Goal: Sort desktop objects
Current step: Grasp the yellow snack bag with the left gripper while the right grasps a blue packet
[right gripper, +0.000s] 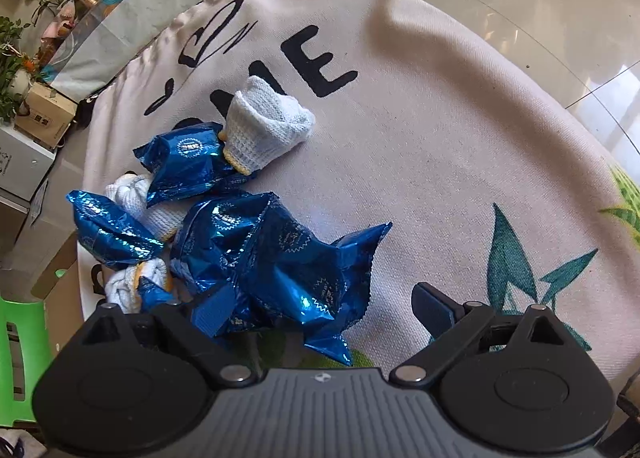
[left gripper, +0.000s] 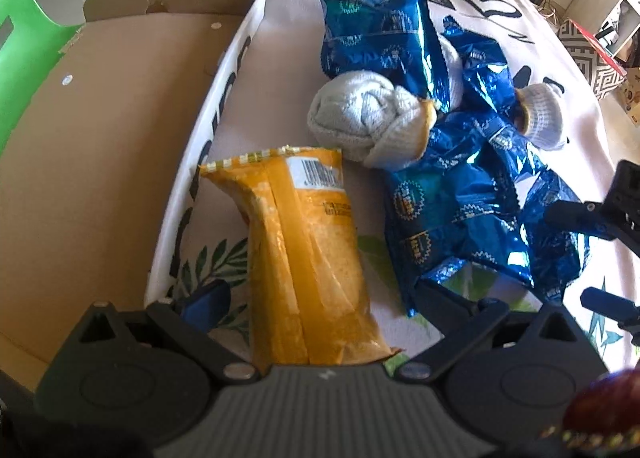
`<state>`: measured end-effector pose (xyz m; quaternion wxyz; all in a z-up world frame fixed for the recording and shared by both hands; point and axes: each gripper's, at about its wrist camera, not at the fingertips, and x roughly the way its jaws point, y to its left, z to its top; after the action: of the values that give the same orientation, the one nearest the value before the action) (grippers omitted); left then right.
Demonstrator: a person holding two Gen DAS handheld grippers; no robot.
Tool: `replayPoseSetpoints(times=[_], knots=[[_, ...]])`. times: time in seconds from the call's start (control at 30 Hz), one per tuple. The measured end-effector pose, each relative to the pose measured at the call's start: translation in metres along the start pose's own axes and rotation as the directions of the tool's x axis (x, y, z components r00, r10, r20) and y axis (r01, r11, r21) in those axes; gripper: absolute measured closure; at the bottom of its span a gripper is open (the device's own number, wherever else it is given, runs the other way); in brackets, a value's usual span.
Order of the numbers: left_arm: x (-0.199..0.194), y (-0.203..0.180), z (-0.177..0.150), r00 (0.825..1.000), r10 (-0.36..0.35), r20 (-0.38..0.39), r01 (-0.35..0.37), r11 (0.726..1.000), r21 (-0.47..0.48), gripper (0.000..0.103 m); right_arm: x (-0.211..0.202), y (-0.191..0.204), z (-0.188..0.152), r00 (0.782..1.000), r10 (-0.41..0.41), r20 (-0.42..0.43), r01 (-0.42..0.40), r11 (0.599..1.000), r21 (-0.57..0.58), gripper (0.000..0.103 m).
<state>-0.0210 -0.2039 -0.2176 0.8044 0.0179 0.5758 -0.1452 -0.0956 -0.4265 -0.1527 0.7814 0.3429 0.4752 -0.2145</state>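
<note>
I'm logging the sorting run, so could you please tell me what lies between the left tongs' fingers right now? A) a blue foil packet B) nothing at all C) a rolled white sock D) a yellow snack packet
D: in the left wrist view the yellow snack packet lies lengthwise between the spread fingers of the left tongs, barcode end pointing away, on the printed cloth.

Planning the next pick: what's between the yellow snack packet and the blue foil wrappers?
In the left wrist view, bare printed tablecloth separates the yellow snack packet from the blue foil wrappers.
</note>
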Motion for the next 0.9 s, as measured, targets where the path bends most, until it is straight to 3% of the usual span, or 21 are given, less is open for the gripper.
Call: replayPoseSetpoints(times=[0.37,0.57,0.9], knots=[[0.003,-0.003,-0.001,1.0,0.016,-0.012,-0.016,1.0,0.026,0.0,0.016,0.009,-0.008,0.994,-0.108,0.018,0.109,0.992,-0.058,0.007],[0.002,0.004,-0.007,0.997,0.074,-0.013,-0.073,0.997,0.027,0.0,0.009,0.005,-0.008,0.985,-0.164,0.055,0.168,0.983,-0.068,0.007],[0.004,-0.002,-0.012,0.992,0.128,0.011,-0.129,0.989,0.076,0.0,0.011,0.003,-0.011,0.987,-0.151,0.059,0.155,0.985,-0.078,0.005]])
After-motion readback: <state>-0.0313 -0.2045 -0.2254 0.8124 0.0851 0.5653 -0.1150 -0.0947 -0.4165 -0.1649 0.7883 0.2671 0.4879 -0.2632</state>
